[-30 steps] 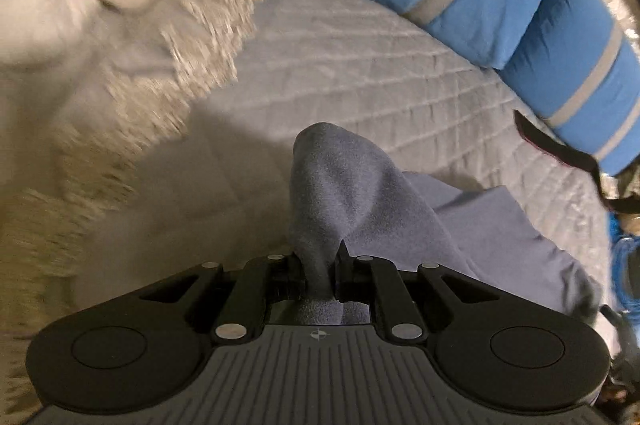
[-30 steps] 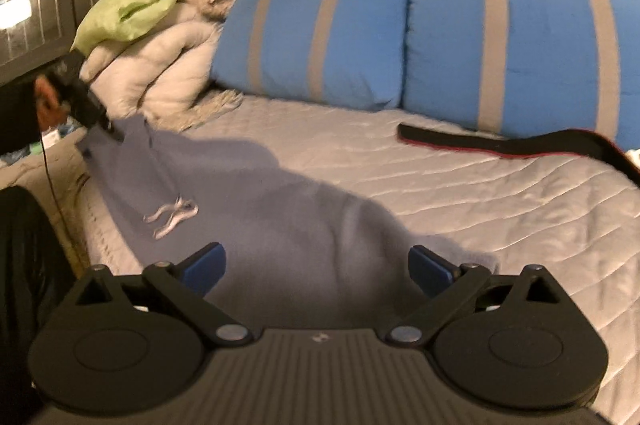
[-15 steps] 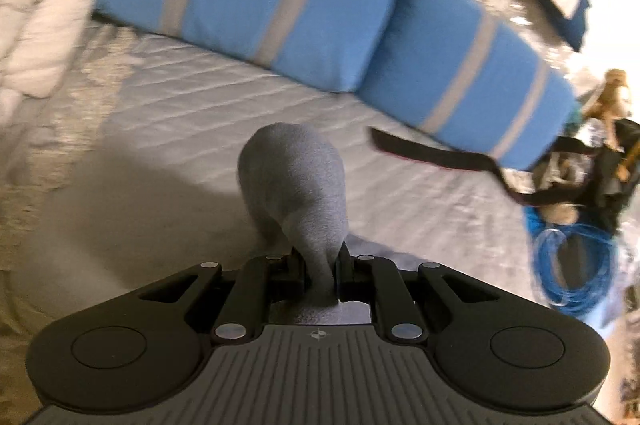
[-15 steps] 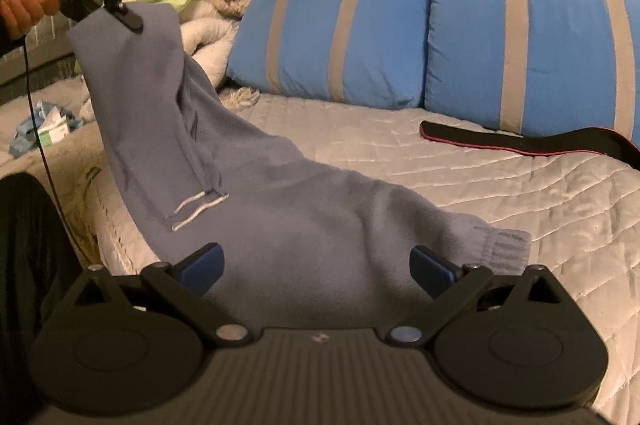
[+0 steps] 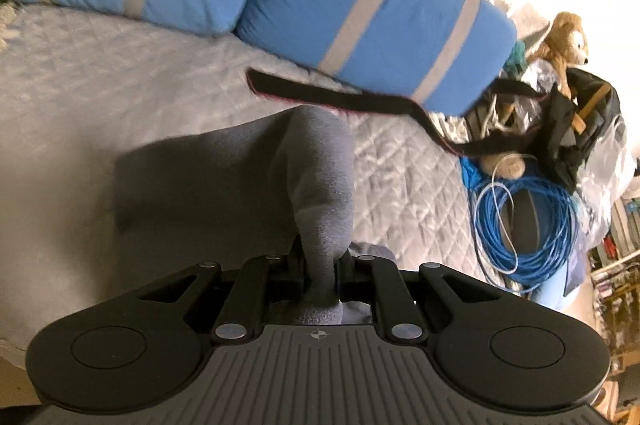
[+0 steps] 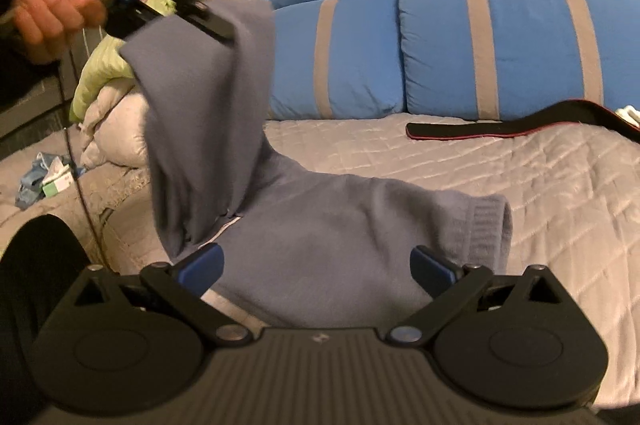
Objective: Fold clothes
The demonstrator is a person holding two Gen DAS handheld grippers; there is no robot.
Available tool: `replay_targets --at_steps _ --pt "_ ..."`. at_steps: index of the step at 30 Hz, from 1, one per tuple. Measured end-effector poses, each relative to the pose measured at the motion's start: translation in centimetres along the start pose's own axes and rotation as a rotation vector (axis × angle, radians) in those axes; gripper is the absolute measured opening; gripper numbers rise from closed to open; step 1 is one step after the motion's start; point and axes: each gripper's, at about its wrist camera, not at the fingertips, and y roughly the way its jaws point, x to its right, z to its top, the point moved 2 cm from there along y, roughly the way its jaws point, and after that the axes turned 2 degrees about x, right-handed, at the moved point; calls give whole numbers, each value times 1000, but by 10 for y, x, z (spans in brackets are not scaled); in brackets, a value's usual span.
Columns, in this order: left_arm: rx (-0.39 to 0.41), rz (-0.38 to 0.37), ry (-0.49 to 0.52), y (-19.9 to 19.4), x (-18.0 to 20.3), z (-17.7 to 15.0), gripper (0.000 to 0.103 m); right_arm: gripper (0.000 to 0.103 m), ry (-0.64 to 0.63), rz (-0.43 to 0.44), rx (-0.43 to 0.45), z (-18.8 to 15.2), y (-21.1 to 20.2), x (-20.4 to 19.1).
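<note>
A: L gripper [image 5: 322,267]?
B: Clamped on grey sweatpants [image 6: 320,225], lifted above quilted bed [image 6: 540,185].
A: R gripper [image 6: 316,265]?
B: Fingers wide apart, holding nothing, over pants' cuff end on the bed.

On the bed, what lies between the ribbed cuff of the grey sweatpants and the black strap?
Only bare quilted bedspread lies between the cuff and the black strap, as the right wrist view shows.

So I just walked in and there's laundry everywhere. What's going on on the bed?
A person is folding grey sweatpants on the bed. The left claw is shut on one end, lifted high so the fabric hangs. The right claw is open, low over the part on the bed, gripping nothing. A black belt lies near the blue pillows.
</note>
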Motion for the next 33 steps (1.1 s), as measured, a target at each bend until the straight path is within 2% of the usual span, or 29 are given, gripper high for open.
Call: replay_targets --at_steps 6,8,10,11,16,17,19,24,27,30,33 --pt "-43 15 75 51 22 -15 14 103 0 -23 -8 -7 -14 -6" --pt "-69 10 96 68 29 -22 21 103 3 -35 -18 -8 -16 -5" --pt "-90 -42 94 79 32 -29 27 103 8 -39 -27 -9 -17 -4" --pt "-81 -59 97 77 31 -28 29 103 12 -40 -31 -9 -17 -4" --pt "-19 -129 114 65 27 -24 58 103 31 -30 -44 -9 -18 -3" --pt "-7 -143 118 62 26 -24 60 103 37 -26 -44 -9 -18 -3" --pt "45 -102 138 53 15 -20 64 103 59 -19 -43 -9 -18 -1" --pt "143 22 198 39 -22 -21 66 103 150 -18 -50 -5 -5 12" --pt "196 60 207 37 -44 -28 66 102 220 -17 -47 1 6 23" --pt "248 96 213 35 -66 -34 66 96 296 -26 -52 9 19 38" --pt "301 131 220 33 -88 -41 66 84 349 -65 -94 15 38 54"
